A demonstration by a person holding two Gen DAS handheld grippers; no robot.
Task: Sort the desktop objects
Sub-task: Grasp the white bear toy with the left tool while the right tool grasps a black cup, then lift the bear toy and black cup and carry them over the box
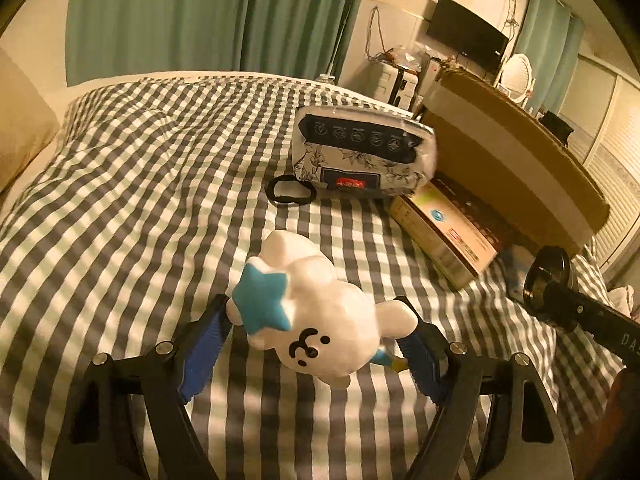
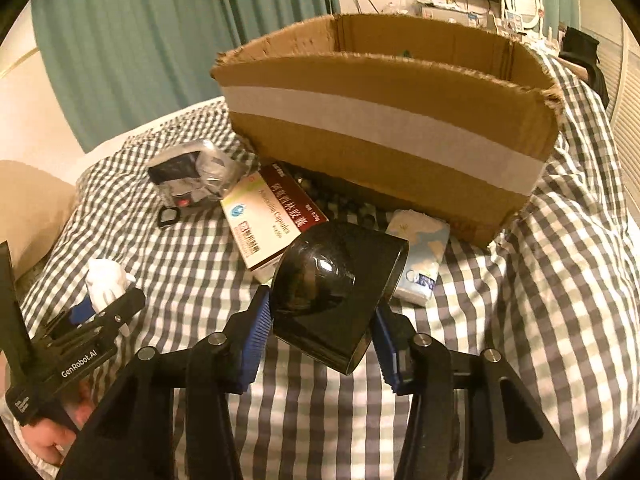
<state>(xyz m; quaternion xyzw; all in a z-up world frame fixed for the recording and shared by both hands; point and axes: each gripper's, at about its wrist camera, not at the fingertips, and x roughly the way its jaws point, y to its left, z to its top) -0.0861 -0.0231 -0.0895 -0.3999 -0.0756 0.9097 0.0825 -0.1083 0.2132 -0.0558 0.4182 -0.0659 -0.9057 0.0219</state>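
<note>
Over on the checkered bed, both grippers have something clamped. The left gripper has its blue fingers closed around a white bunny figure with a blue star on its head, pinching it across the head with one ear pressed against the right-hand finger. It looks like hard glossy vinyl or resin, so probably light and stiff but a bit slick, and I'd guess the ears are the weak spot. Squeezing the round head seems okay, though a rounded shape could squirt out if the grip loosens.

The right gripper is closed on a shiny black cup-like thing, held by its flat sides just above the bedding. Smooth and glossy, so likely slippery; can't tell if it's plastic or glass, so I'd treat it as breakable.

Both sit a little short of the open cardboard box, which I assume is where stuff goes. Still lying by the box: a medicine carton, a tissue pack and a floral pouch.
</note>
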